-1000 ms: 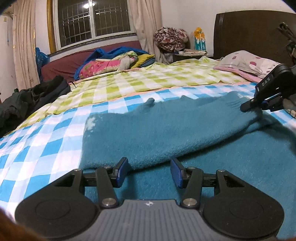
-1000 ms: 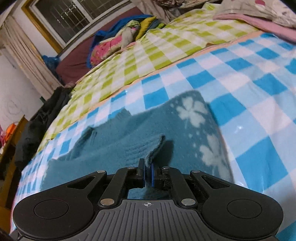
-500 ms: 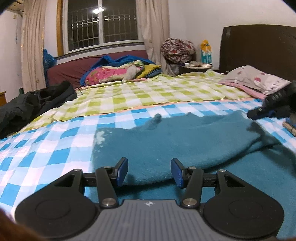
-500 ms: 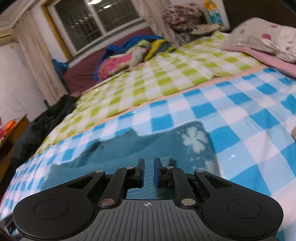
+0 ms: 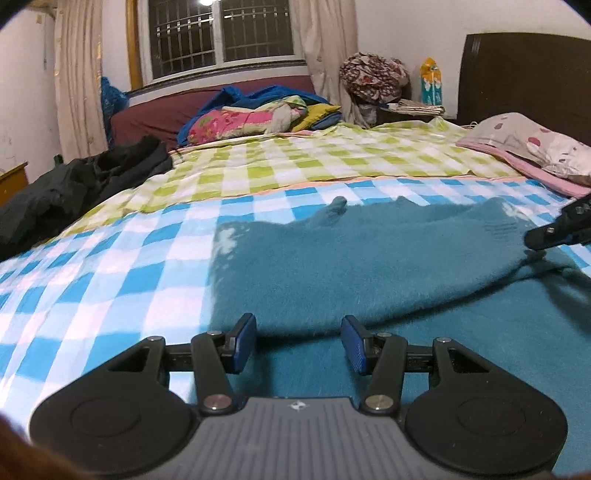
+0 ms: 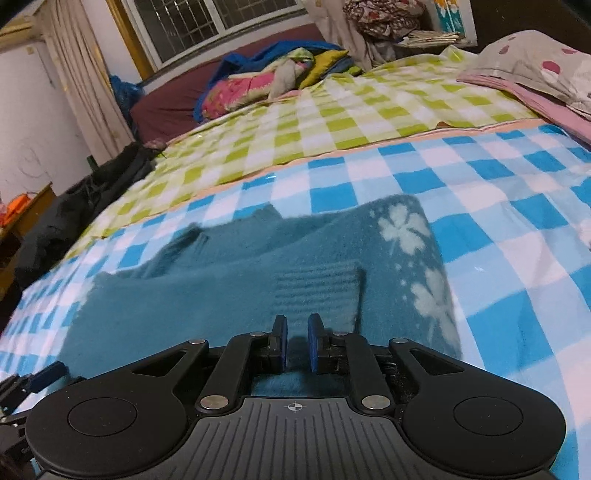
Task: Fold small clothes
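on the checked bedspread [image 5: 110, 280] lies a teal sweater [image 5: 369, 266], both tongs parted and empty, right tongs [image 6: 296, 341] narrowly.

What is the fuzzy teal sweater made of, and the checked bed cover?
The teal sweater looks like soft knitted wool or acrylic: fuzzy nap, ribbed cuff. The blue checked bed cover seems a smooth woven cloth, slightly shiny; cotton or polyester, hard to tell.

A home bedroom: checked bed [image 5: 332, 162], pillow [image 5: 524, 144], curtained window [image 5: 221, 33].
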